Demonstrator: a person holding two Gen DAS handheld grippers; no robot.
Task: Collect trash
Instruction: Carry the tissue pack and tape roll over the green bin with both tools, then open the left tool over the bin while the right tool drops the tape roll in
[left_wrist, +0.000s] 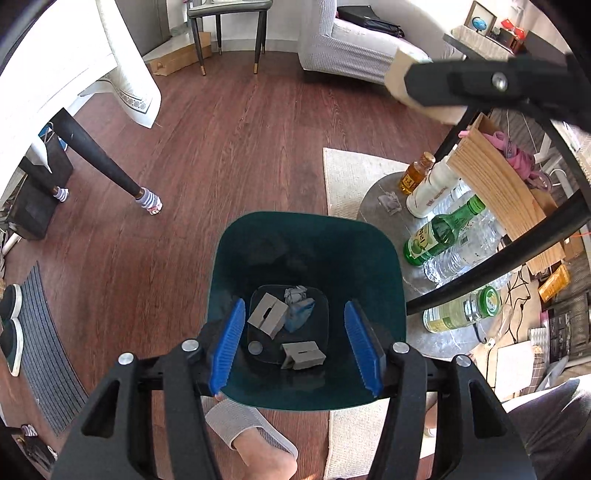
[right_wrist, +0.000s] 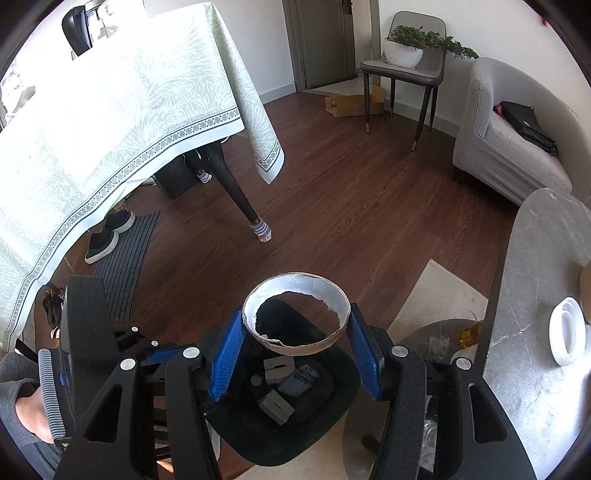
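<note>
A dark green trash bin (left_wrist: 306, 236) stands on the wood floor, right below my left gripper (left_wrist: 295, 343), which is open and empty over its mouth. Inside lie grey cardboard pieces (left_wrist: 267, 314), crumpled paper (left_wrist: 295, 293) and a blue wrapper (left_wrist: 301, 314). My right gripper (right_wrist: 295, 350) is shut on a brown cardboard ring with a white inside (right_wrist: 295, 317) and holds it above the bin (right_wrist: 325, 417). The right gripper also shows in the left wrist view (left_wrist: 421, 86), upper right, holding the ring edge-on.
A low round grey table (left_wrist: 376, 192) right of the bin carries several bottles, among them a green glass bottle (left_wrist: 443, 230) and a white bottle (left_wrist: 430, 190). A grey tabletop (right_wrist: 539, 280) holds a white tape roll (right_wrist: 567, 332). A clothed dining table (right_wrist: 110, 122), chair and sofa (right_wrist: 506, 147) stand around.
</note>
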